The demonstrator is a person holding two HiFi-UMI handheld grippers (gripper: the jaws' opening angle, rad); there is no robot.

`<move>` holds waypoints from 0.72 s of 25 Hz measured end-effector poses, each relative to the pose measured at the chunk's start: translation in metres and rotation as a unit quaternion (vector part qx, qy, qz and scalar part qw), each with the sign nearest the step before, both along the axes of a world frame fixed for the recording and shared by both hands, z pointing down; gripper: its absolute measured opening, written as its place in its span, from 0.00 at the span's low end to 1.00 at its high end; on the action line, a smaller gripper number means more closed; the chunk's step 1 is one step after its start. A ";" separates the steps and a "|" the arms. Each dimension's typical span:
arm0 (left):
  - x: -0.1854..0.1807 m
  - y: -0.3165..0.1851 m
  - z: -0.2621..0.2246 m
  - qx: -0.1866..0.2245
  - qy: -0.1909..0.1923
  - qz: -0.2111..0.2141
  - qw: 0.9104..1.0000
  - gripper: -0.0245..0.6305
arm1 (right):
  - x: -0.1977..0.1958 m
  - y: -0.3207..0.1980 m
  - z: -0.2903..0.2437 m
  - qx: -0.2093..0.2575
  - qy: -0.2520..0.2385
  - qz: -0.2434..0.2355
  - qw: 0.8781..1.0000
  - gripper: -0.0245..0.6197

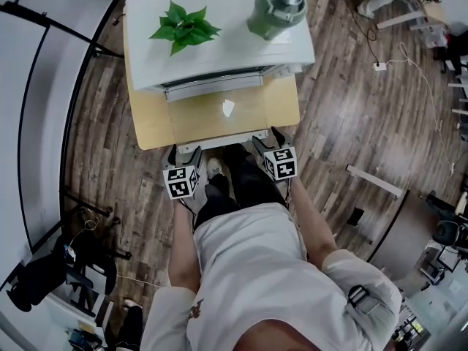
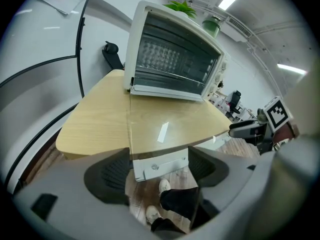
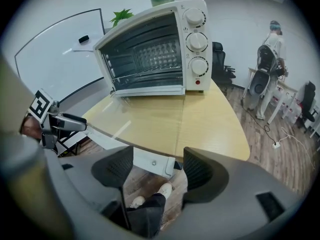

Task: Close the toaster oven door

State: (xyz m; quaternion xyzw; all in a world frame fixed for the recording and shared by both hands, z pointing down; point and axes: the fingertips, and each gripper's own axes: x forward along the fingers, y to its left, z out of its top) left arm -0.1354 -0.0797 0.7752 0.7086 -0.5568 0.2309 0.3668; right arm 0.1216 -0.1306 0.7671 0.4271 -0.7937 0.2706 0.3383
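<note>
Nearest: person's shoes [image 1: 214,168] on plank floor [image 1: 351,101], directly under the table's front edge.

Left gripper [image 1: 184,152] and right gripper [image 1: 268,139] both angled down, marker cubes up, side by side but well apart. Both sets of jaws spread wide, gripping nothing.

In the left gripper view, the left gripper [image 2: 157,169] frames the left end of the door's white front rail [image 2: 160,165]. The pads stand clear on either side. In the right gripper view, the right gripper [image 3: 157,166] frames the rail's right corner [image 3: 150,160] the same way.

Door [image 1: 227,112] is fully down, lying flat and level over the table [image 1: 150,119]. Its rail overhangs the table's near edge. The glass shows a bright reflection.

Bare tabletop strip to the left of the door and a narrower one to the right.

Toaster oven [image 1: 219,42] sits at the table's far end, cavity open toward the person, with three knobs [image 3: 196,39] on its right side. A plant [image 1: 183,26] and a green jar [image 1: 278,9] stand on its top.

Left of the table: curved black tube frame [image 1: 80,79], close. Right: open floor, a cable and plug [image 1: 379,66], chairs farther off.
</note>
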 end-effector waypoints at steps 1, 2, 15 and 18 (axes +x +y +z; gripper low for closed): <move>0.001 0.000 0.001 -0.002 0.002 -0.001 1.000 0.59 | 0.000 0.000 0.002 -0.004 -0.003 0.002 1.000 0.53; 0.001 0.000 0.002 -0.003 0.003 -0.002 1.000 0.59 | -0.001 0.000 0.004 -0.007 -0.006 0.003 1.000 0.53; 0.003 0.003 0.012 -0.018 0.011 -0.008 1.000 0.56 | -0.002 0.005 0.016 -0.032 -0.013 0.019 0.999 0.44; 0.002 0.003 0.012 -0.020 0.005 -0.005 1.000 0.55 | -0.001 0.004 0.017 -0.035 -0.017 0.029 0.999 0.43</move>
